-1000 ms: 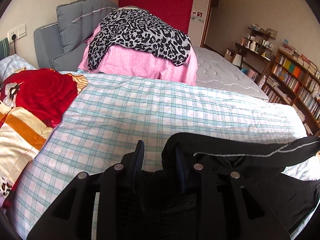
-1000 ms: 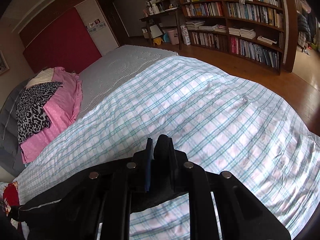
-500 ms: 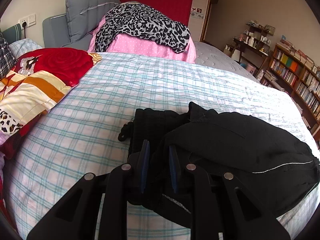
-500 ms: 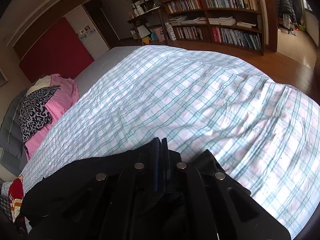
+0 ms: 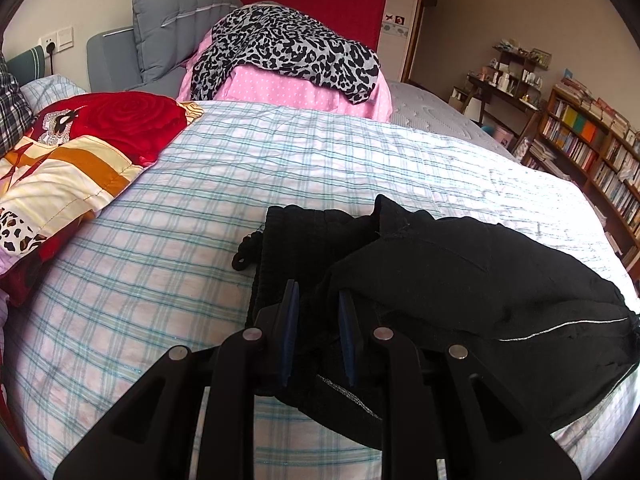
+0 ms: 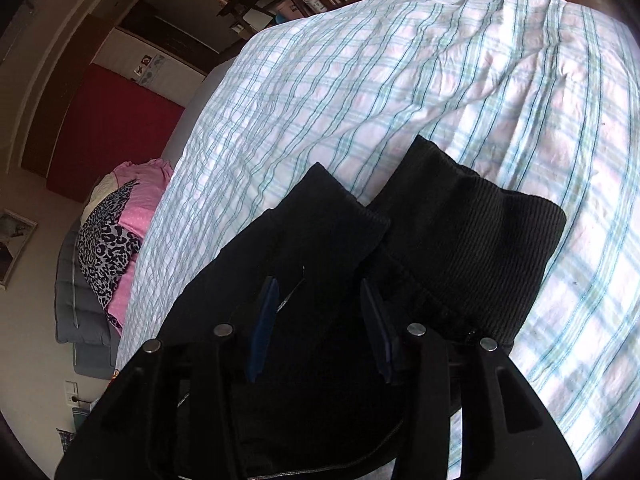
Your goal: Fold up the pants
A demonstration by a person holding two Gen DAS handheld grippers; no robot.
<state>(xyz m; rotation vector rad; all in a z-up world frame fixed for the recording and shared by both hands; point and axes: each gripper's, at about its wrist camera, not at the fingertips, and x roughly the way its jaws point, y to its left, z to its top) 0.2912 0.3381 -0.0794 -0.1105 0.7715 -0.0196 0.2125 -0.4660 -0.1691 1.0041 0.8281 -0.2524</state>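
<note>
The black pants (image 5: pixel 460 276) lie bunched and folded over on the checked bedspread (image 5: pixel 240 184). My left gripper (image 5: pixel 318 300) is open just above their near edge, with black cloth showing between the fingers but not pinched. In the right wrist view my right gripper (image 6: pixel 320 292) is open wide over the pants (image 6: pixel 328 240), whose two ribbed leg cuffs (image 6: pixel 476 240) lie side by side on the bedspread (image 6: pixel 400 80).
A red and orange quilt (image 5: pixel 68 152) lies at the left. A pink bundle with a leopard-print cloth (image 5: pixel 288 48) sits at the bed's head before a grey cushion (image 5: pixel 172 28). Bookshelves (image 5: pixel 592 152) stand at the right beyond the bed.
Both grippers have let go of the pants and opened. The pants, held stretched in the air before, now lie folded over on the bed. The right gripper has tilted down over the cuffs.
</note>
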